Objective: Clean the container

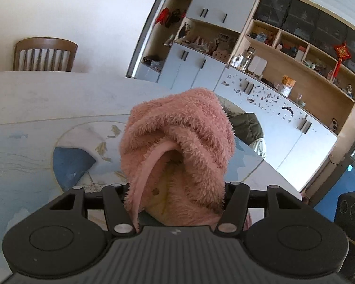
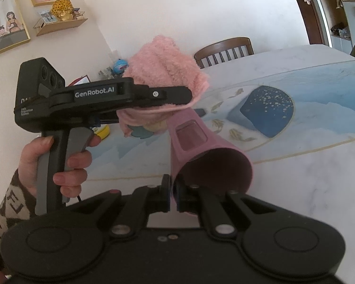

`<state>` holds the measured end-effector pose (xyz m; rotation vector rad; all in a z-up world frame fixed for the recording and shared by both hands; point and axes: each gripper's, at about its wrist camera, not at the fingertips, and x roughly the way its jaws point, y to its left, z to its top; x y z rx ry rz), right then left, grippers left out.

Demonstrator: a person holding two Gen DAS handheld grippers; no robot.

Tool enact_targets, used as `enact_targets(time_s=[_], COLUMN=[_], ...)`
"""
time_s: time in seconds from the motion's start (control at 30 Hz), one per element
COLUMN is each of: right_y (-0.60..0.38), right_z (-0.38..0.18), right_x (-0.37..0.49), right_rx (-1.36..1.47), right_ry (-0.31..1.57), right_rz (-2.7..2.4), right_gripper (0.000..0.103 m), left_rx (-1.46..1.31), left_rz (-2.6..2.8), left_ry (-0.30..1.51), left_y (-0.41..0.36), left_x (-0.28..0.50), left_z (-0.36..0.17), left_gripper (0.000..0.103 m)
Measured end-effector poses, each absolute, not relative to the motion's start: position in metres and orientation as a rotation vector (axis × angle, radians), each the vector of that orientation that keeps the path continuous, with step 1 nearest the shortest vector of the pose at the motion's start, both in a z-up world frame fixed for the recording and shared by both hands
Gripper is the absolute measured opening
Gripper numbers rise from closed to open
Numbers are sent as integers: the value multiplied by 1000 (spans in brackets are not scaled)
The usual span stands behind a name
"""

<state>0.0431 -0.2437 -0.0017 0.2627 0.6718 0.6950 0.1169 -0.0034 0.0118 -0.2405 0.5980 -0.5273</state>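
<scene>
Container (image 2: 209, 156), a pink tapered cup w/ a window cut in its side, is pinched at the rim by the right gripper (image 2: 174, 195): jaws nearly together, wall of the cup between the pads, open mouth tipped back toward the camera, closed end pointing away over the table (image 2: 307, 165). It's lifted clear of the tabletop, as far as the right wrist view shows.

Left gripper (image 2: 177, 99) is clamped on a fluffy pink towel (image 1: 177, 142), bunched thick between the jaws so they stand partway apart; cloth bulges out ahead of & above the fingers. A hand (image 2: 59, 161) in a patterned sleeve (image 2: 4, 203) squeezes its handle. Towel sits just beyond the far end of the cup, up & to the left of the right gripper; whether cloth touches the cup's outside can't be told, the overlap hides it.

Progress, my read: both tools loaded, cup presented, but wiping looks barely begun. Inside of the cup looks dark, no cloth in it. Left: bring towel round to the mouth, push in, rub the walls, prob. outside too, then set the cup down.
</scene>
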Motion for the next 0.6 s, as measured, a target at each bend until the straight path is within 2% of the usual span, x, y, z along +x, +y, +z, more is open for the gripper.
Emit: enact_targets(time_s=[0.33,0.5,0.6], right_y=[-242,-244,-247], right_z=[-2,-1,-1], right_x=[41,39,41], right_rx=[265,274,303], right_ry=[679,678,681], right_rz=[688,689,688], right_gripper=[5,5,5], left_rx=[-248,-211,-255], left_rz=[-431,-321,-325], left_ry=[615,740,723], left_y=[10,20,32], left_x=[115,125,112], left_z=[5,-29,-32], left_gripper=[58,57,56])
